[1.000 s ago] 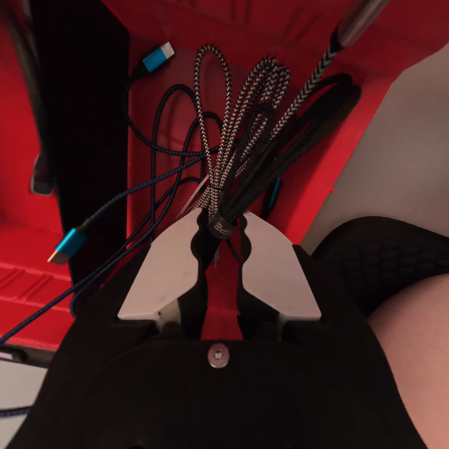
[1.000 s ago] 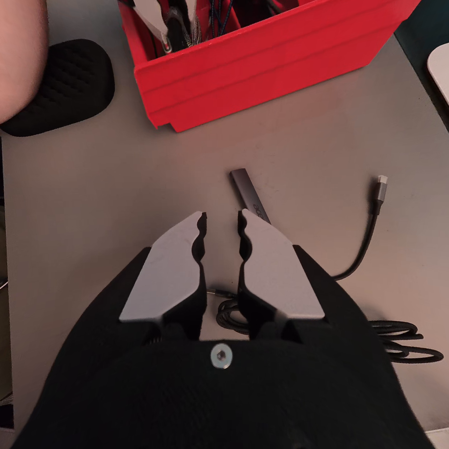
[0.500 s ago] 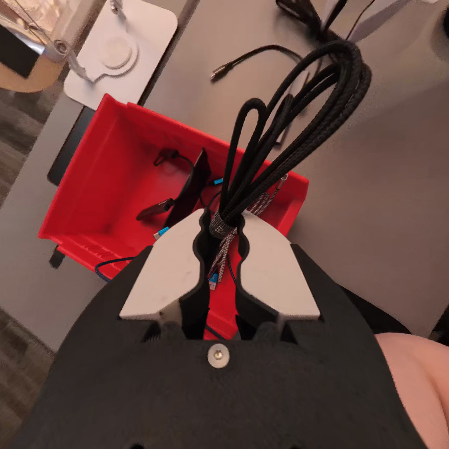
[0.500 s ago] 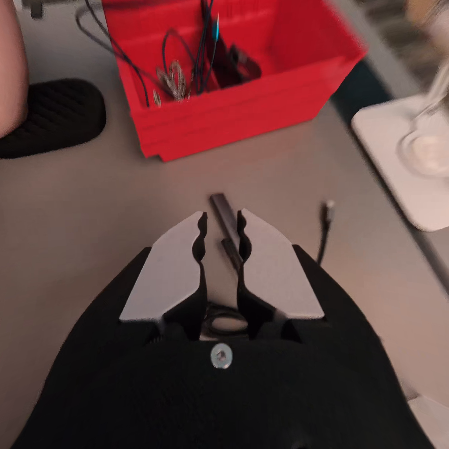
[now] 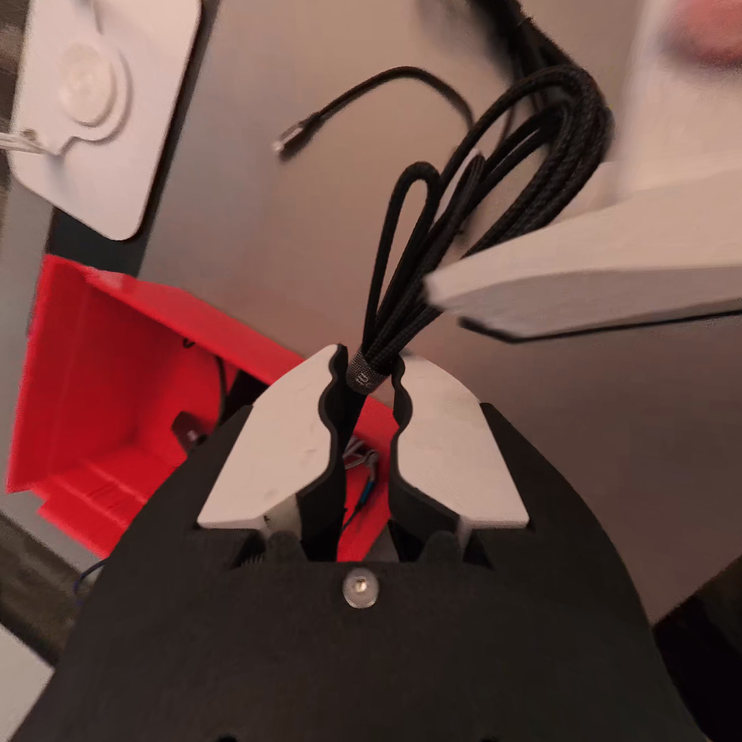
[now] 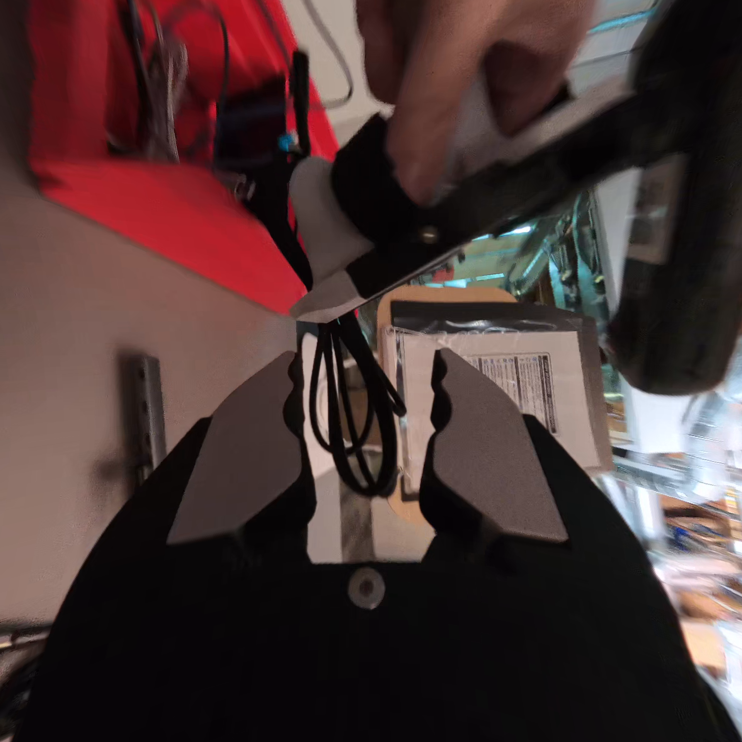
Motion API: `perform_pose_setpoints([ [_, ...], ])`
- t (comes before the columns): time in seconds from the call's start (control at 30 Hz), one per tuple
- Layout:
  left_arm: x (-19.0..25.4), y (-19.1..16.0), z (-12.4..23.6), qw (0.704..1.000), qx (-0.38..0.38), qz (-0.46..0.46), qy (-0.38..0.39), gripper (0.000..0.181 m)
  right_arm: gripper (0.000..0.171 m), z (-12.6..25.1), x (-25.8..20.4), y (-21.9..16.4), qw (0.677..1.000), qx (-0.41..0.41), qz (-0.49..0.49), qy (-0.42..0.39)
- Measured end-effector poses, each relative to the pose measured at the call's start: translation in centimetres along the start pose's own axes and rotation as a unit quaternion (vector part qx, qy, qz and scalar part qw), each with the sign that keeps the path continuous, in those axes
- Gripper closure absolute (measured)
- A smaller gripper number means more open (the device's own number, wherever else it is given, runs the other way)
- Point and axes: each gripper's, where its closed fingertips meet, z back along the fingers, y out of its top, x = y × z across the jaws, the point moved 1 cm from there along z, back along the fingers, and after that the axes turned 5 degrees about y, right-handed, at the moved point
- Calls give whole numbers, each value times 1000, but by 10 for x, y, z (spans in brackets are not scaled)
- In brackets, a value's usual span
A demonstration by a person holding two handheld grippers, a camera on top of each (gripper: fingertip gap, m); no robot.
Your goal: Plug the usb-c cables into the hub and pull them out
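My left gripper [image 5: 367,357] is shut on the strap of a coiled black braided USB-C cable bundle [image 5: 502,168] and holds it in the air above the table. In the right wrist view the left gripper [image 6: 298,241] comes in from the top, held by a hand [image 6: 441,80]. The bundle's loops [image 6: 349,421] hang between the wide-open jaws of my right gripper [image 6: 365,359], which touch nothing. One right finger [image 5: 582,281] shows beside the bundle in the left wrist view. The grey hub [image 6: 144,413] lies on the table at the left.
A red bin [image 5: 120,381] holding more cables stands below left, also visible in the right wrist view [image 6: 160,208]. A loose black cable with a metal plug [image 5: 293,138] lies on the grey table. A white stand base [image 5: 92,100] sits far left. A packet on a board [image 6: 482,381] lies beyond the table.
My left gripper lifted the black bundle out of the red bin and over the table. My right gripper rose off the hub, opened wider and swung up around the hanging loops.
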Motion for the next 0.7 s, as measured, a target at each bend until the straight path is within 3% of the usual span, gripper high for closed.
perform_pose_setpoints([
  [0.03,8,3,-1,1000,-2,3,-16,161,109,-6,-6,-6,999,-29,21,5],
  [0.1,18,7,-2,999,0,4,-33,161,109,-15,-14,-20,995,-84,49,5],
  [0.17,22,10,-2,999,2,9,-39,161,126,-19,-17,-27,990,-114,80,-12],
  [0.23,22,9,-3,999,-3,4,-36,160,142,-19,-19,-28,990,-118,74,-8],
  [0.33,16,11,11,999,30,-2,-37,154,147,-15,-8,-33,992,-113,44,-31],
  [0.57,-35,15,98,968,244,56,-6,114,157,11,34,-78,986,-112,-96,-80],
  [0.7,-61,16,133,925,368,93,1,114,157,28,54,-96,976,-108,-145,-121],
])
